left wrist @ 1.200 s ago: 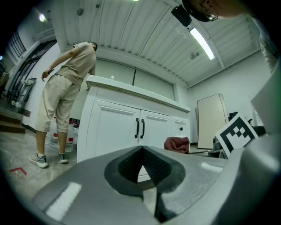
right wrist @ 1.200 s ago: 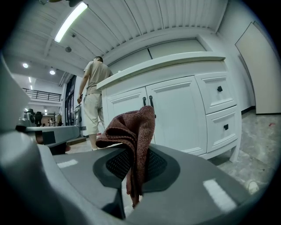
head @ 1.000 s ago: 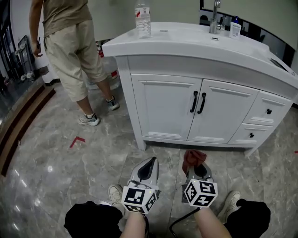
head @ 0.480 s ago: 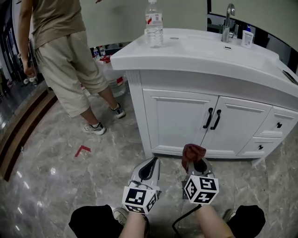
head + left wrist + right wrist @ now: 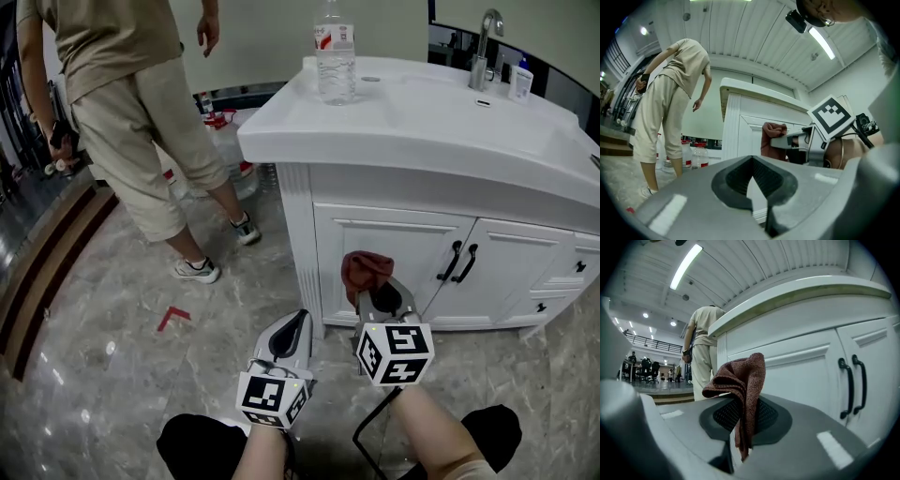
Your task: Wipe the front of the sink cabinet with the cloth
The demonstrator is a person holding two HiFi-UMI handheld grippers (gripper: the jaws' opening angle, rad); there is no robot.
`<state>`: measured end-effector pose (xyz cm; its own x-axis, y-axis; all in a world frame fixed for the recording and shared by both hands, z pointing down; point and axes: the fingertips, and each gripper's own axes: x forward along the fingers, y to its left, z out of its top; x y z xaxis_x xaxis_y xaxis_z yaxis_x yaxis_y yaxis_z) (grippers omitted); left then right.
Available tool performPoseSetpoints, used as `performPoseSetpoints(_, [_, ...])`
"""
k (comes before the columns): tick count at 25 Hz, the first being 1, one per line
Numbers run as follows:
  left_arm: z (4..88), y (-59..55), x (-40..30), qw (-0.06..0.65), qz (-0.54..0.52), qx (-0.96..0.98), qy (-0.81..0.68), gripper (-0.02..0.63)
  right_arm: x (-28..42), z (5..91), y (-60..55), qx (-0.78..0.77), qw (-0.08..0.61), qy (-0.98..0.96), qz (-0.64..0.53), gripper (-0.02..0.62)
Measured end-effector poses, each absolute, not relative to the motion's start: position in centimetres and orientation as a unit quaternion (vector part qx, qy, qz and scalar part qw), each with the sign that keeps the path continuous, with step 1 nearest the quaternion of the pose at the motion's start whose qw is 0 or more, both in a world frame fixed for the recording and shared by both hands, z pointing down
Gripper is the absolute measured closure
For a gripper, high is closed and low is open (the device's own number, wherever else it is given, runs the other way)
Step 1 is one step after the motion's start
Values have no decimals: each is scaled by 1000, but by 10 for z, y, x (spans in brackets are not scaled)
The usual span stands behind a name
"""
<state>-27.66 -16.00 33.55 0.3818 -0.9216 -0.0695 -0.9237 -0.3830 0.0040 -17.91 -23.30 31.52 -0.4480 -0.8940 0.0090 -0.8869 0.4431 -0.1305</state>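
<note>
The white sink cabinet (image 5: 375,248) stands ahead, its left door (image 5: 797,366) and black handles (image 5: 459,261) facing me. My right gripper (image 5: 373,286) is shut on a crumpled reddish-brown cloth (image 5: 366,269), held just short of the left door. In the right gripper view the cloth (image 5: 740,385) bunches above the closed jaws and hangs down between them. My left gripper (image 5: 292,328) sits lower and to the left, shut with nothing in it. The left gripper view shows the cloth (image 5: 772,138) and the right gripper (image 5: 787,140) beside the cabinet front.
A person in beige clothes (image 5: 122,103) stands at the left near the cabinet's corner. A water bottle (image 5: 335,52), a faucet (image 5: 482,37) and a small bottle (image 5: 521,80) stand on the countertop. Large water jugs (image 5: 220,131) sit behind the person. A red mark (image 5: 173,317) lies on the floor.
I have come closer to the cabinet and shifted left. My right gripper has risen with the cloth from floor level to the lower part of the left door. The person stepped slightly.
</note>
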Motion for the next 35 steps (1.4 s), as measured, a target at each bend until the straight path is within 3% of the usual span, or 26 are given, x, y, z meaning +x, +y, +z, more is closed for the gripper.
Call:
performPoseSetpoints(9, [334,-178,-296,13,30,-841,541,606,-238,274,-274,-502,34,864,-34,517])
performPoseSetpoints(16, [329,-171,-288,17,27,-847,531,606,-231,271,-279,-502,33,863,-43,515])
performPoseSetpoints(35, [316,-175,-171,25,41,-875,481,606,-26,268,-272,-608,14,793,-34,515])
